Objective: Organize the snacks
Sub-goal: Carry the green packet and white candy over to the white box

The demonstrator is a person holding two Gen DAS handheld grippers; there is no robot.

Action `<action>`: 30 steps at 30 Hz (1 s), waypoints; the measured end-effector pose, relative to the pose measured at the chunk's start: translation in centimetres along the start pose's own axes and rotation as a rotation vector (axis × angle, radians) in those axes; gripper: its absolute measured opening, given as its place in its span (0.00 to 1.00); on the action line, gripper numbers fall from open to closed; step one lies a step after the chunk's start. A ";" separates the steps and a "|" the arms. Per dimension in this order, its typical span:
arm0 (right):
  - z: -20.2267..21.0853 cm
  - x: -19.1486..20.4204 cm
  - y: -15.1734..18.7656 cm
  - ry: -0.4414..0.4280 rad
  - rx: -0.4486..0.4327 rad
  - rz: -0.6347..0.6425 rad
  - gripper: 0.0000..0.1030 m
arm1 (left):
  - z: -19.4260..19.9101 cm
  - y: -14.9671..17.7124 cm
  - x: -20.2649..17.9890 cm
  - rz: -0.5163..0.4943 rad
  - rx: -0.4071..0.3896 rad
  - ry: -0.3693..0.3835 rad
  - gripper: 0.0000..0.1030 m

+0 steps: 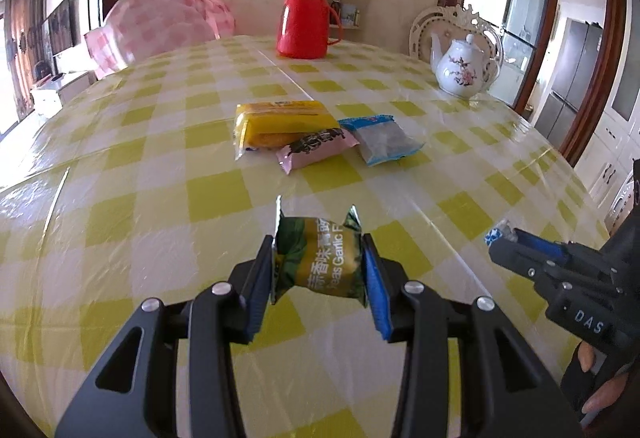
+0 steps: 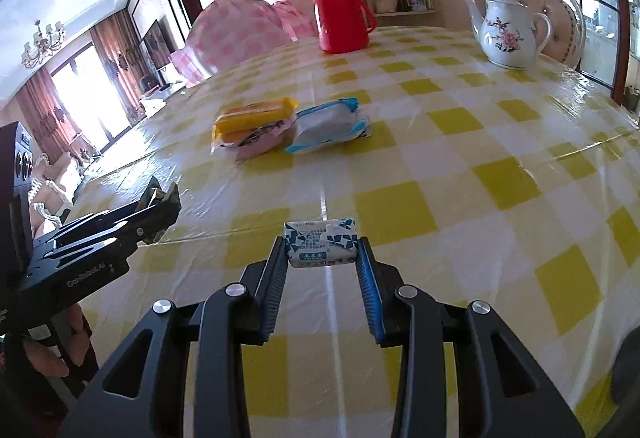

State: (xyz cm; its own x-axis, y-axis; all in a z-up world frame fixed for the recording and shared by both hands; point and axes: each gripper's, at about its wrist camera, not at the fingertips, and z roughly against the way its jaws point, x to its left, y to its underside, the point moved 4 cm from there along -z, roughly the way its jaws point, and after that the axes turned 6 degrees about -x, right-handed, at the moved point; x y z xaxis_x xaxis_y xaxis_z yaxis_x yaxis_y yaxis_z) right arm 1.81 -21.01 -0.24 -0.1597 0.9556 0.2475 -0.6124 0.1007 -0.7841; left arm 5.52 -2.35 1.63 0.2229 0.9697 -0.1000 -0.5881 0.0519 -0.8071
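My left gripper (image 1: 319, 250) is shut on a green and yellow garlic snack packet (image 1: 320, 260), held above the table. My right gripper (image 2: 322, 244) is shut on a small white and blue patterned packet (image 2: 321, 242). In the left wrist view the right gripper (image 1: 498, 242) enters from the right with that white and blue packet (image 1: 496, 234) at its tip. In the right wrist view the left gripper (image 2: 160, 209) shows at the left with the green packet (image 2: 162, 199). Further on lie a yellow packet (image 1: 280, 123), a pink packet (image 1: 316, 149) and a blue-edged clear packet (image 1: 380, 137), grouped together.
The table has a yellow and white checked cloth (image 1: 160, 197) under clear plastic. A red thermos jug (image 1: 306, 17) and a white flowered teapot (image 1: 462, 67) stand at the far side. A pink checked cover (image 1: 160, 17) sits on a chair beyond the left edge.
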 end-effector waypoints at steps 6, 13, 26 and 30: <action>2.8 2.9 1.4 -0.041 -0.029 -0.009 0.34 | 3.2 1.1 0.6 0.004 -0.054 -0.050 0.41; 5.4 7.5 3.6 -0.101 -0.044 0.027 0.34 | 8.0 3.9 1.8 0.008 -0.087 -0.085 0.41; 8.4 17.6 7.4 -0.208 -0.018 0.182 0.34 | 16.5 7.8 5.6 -0.060 -0.110 -0.192 0.42; 9.0 20.8 8.2 -0.239 -0.013 0.238 0.34 | 18.9 8.5 7.9 -0.048 -0.122 -0.231 0.42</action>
State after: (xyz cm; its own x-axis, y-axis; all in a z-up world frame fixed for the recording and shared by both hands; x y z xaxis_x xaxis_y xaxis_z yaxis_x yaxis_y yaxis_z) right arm -13.49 -2.83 3.56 -0.4750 0.8609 0.1821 -0.5264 -0.1122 -0.8428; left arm -12.42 10.25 4.92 0.0560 0.9964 0.0642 -0.4798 0.0832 -0.8734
